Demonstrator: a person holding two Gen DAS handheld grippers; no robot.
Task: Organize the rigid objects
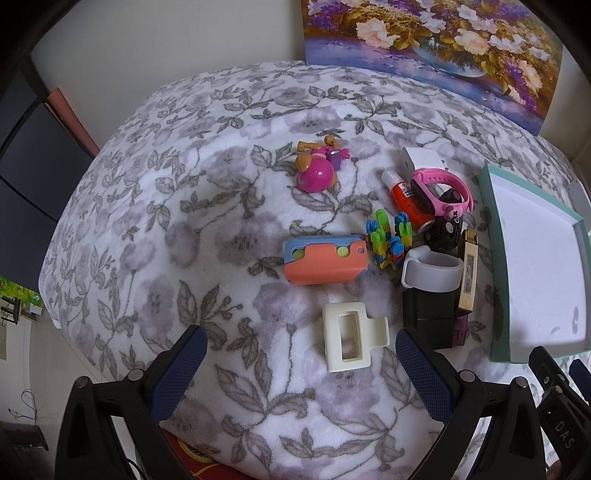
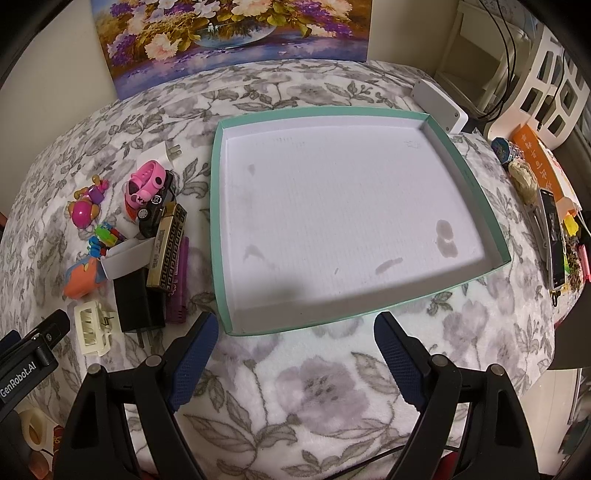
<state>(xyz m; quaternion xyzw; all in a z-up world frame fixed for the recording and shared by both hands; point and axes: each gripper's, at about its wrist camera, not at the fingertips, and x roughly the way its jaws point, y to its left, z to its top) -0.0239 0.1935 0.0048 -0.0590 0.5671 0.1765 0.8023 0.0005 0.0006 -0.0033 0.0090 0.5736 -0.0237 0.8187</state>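
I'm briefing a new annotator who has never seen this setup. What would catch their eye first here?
Probably the big teal-rimmed tray, bare inside except for a few stains, lying on the floral blanket. Next, the jumble of small things to its left: a pink watch, a magenta ball toy and a cream hair claw. Behind everything, a flower painting leans against the wall.

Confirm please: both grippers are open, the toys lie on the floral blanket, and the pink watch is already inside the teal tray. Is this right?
Not quite. The pink watch is not in the teal tray; it lies on the floral blanket with the other toys, left of the tray, which holds nothing, as the right wrist view shows. Both grippers are open.
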